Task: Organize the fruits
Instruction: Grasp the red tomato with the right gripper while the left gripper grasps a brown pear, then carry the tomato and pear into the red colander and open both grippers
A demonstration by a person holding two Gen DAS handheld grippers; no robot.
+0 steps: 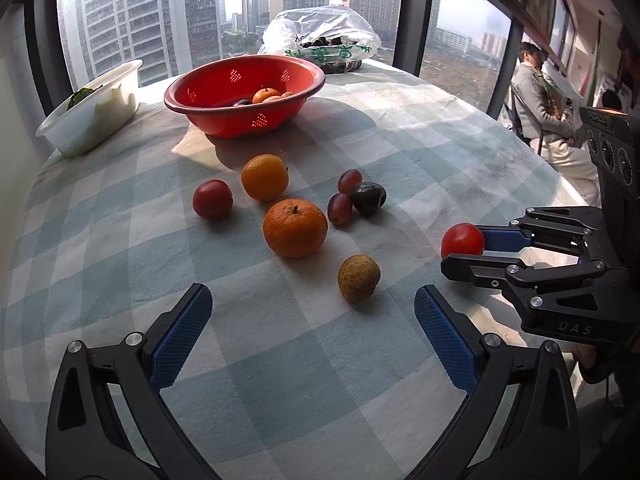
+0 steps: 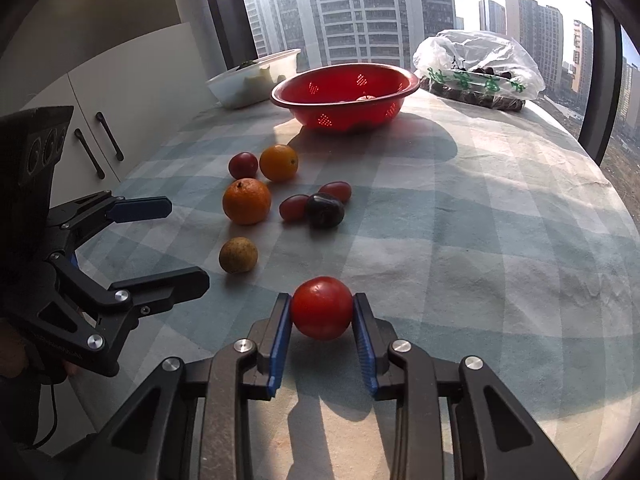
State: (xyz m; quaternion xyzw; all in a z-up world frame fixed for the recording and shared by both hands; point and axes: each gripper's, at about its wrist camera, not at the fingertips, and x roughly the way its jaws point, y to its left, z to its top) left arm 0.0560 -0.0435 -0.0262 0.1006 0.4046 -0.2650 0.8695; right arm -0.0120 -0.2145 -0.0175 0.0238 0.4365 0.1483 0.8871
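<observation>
Pinching the red fruit [image 2: 322, 307] from both sides, the right gripper [image 2: 322, 312] has its blue pads pressed against the skin at the widest part, so that the round body cannot roll out when lifted. The fruit rests low on the checked tablecloth [image 2: 480, 240], set apart from the loose cluster of fruits, which is probably why it is being taken first. Just beyond lie a brown speckled fruit [image 1: 359, 278], two oranges [image 1: 295, 228], grapes [image 1: 340, 209] and a dark plum [image 1: 369, 198]. The left gripper [image 1: 312, 320] is held spread wide and empty above the cloth, near the speckled fruit, seemingly readied for it. Farther back stands the red colander [image 1: 244, 76], already holding some fruit, judged the likely destination.
</observation>
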